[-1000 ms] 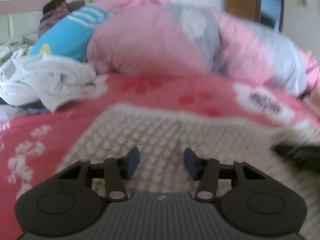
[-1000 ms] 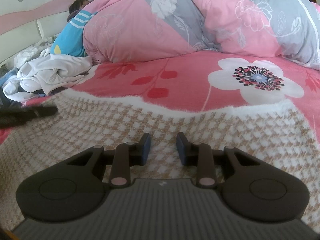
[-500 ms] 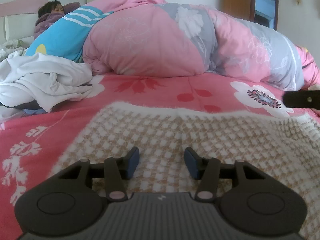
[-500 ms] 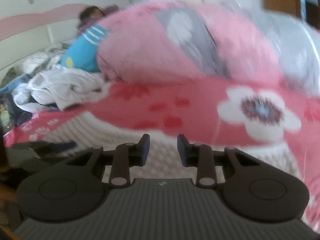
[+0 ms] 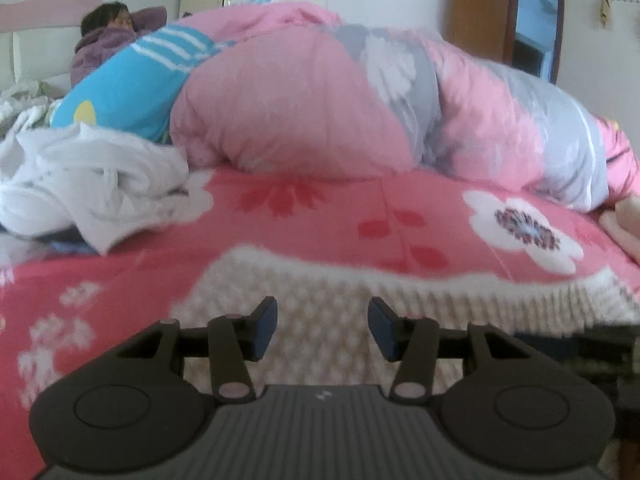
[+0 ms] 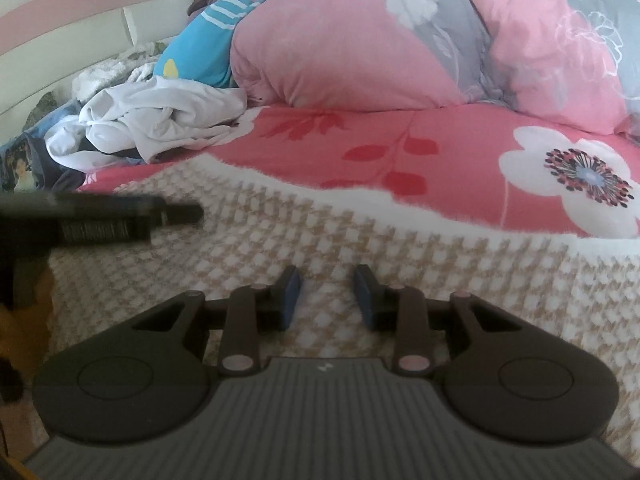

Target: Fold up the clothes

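Currently we are looking along both grippers over a bed [image 5: 120, 280] covered by a pink floral sheet. Lying flat on its near part is the task's garment, a fuzzy cream-and-tan checked garment [image 6: 400, 264], spreading to the bed's front edge; its white fluffy border is running across the sheet in both views.

We are seeing the left gripper [image 5: 322, 328] hovering above the garment's near left part, jaws standing partly apart, nothing between the blue pads [image 5: 264, 330], no contact visible. In the right wrist view the same tool is showing as a dark bar [image 6: 120, 220] entering from the left, above the checked fabric.

The right gripper [image 6: 327, 298] is hanging over the garment nearer the middle, jaws parted more narrowly, also holding nothing; checked cloth is showing through the gap.

Beyond the garment, at the left, a crumpled white cloth heap [image 6: 160, 120] is sitting on the sheet, well apart from both grippers. Behind it a big pink-and-grey quilt [image 5: 320, 100] is bulging across the bed, with a blue striped piece [image 5: 132, 84] tucked at its left end. A person [image 5: 112, 40] is lying at the headboard end, partly hidden by the quilt. A wooden door [image 5: 480, 8] is standing at the far right in the left wrist view.

We are not seeing any box, basket or drawer; all cloth is resting directly on the bed.
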Tool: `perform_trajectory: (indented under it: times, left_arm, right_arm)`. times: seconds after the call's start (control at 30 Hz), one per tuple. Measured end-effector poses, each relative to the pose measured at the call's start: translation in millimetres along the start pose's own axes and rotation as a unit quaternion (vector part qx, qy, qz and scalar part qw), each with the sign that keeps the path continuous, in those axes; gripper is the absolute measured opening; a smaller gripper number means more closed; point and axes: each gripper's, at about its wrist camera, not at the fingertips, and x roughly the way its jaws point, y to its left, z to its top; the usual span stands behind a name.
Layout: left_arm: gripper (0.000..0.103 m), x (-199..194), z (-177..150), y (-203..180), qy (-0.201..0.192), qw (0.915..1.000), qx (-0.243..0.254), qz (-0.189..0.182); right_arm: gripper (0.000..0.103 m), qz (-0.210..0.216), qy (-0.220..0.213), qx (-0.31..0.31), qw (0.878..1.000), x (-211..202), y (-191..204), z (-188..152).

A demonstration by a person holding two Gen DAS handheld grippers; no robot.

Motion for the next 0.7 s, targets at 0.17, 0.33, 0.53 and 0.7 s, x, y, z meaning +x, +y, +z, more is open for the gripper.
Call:
perform_trajectory:
  times: [0.17,0.33,0.53,0.7]
  left_arm:
    - [0.052,45.0,-5.0,26.8,0.060,0.9975,-0.037,-0.002]
    - [0.053,45.3,-9.5,31.3,0.055,0.9975,-0.043,-0.010]
    - [0.052,46.1,-10.2,33.6,0.052,0.9975,-0.046,-0.014]
    - [0.052,44.7,-11.9,31.8,0.047,0.9978,-0.044,-0.012]
  right_arm:
    - [0.030,0.001,-0.006,0.003,1.000,-3.1,0.1,-2.5]
    - [0.030,-0.001,-0.006,0.003,1.000,-5.3,1.4,-1.2]
    - [0.031,-0.040,-0.037,0.041,0.998,-47.1,-11.5,24.8]
    - [0.031,-0.139,-0.054,0.069,0.986,-77.6,-55.1,24.8]
